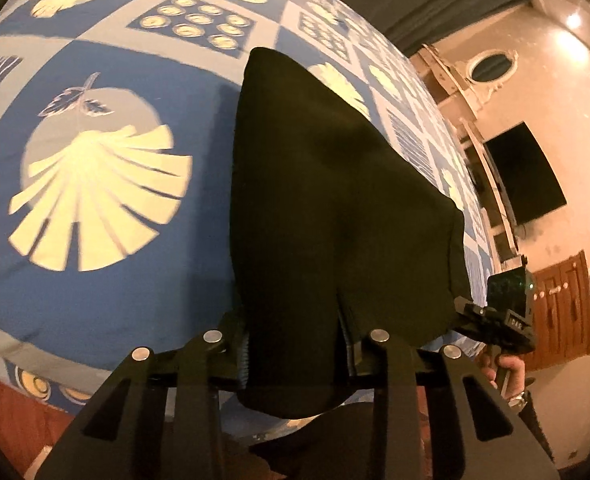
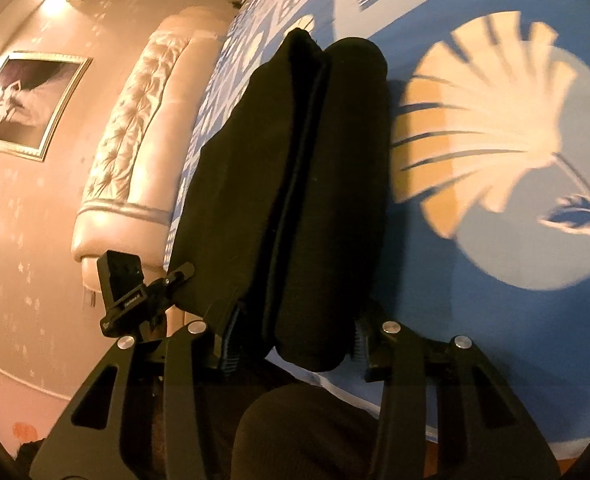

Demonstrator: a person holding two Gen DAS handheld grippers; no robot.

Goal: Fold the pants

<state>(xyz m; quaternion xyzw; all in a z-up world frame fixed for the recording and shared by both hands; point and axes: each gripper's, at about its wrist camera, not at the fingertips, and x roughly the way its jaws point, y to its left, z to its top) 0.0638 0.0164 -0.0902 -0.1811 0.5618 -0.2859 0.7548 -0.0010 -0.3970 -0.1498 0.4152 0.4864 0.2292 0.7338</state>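
Note:
The black pants (image 1: 327,208) are held up above the blue patterned bed sheet (image 1: 95,264), folded into a thick bundle. My left gripper (image 1: 295,356) is shut on one end of the pants, with cloth filling the gap between its fingers. In the right wrist view the pants (image 2: 295,184) show as two rolled layers with a seam between them. My right gripper (image 2: 295,344) is shut on their near end. The right gripper's body (image 1: 503,316) shows at the cloth's right corner in the left wrist view. The left gripper's body (image 2: 135,300) shows beside the cloth in the right wrist view.
The bed sheet (image 2: 495,280) carries cream leaf and shell prints. A tufted cream headboard (image 2: 135,128) stands at the bed's end. A framed picture (image 2: 27,100) hangs on the wall. A dark screen (image 1: 523,172) and a wooden cabinet (image 1: 563,308) stand by the far wall.

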